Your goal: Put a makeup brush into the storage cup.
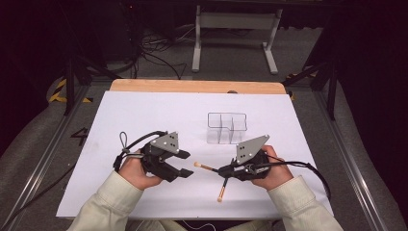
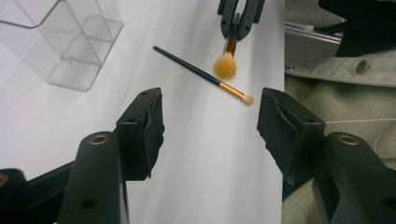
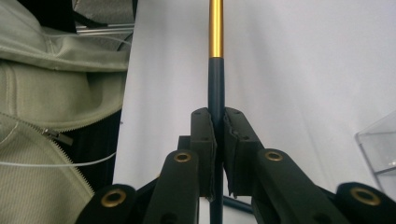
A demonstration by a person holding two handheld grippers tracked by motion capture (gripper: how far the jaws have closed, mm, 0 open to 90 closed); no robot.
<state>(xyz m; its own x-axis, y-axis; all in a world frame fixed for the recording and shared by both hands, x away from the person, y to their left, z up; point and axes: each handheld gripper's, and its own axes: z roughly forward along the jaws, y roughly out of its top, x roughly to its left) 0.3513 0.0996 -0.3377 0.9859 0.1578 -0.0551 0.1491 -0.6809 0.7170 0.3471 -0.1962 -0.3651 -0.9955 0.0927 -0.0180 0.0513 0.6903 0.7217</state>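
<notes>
The left gripper point(image 1: 185, 164) has its fingers wide apart; the right gripper point(image 1: 222, 170) looks squeezed tight, both held low near the person.

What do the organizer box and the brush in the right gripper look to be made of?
Organizer box: clear, glossy plastic, probably acrylic, since the table shows through its walls. Brush clamped in the right gripper: dark handle with a slight sheen, coated wood or plastic, unclear which; shiny gold band, likely metal; soft tan bristles.
</notes>
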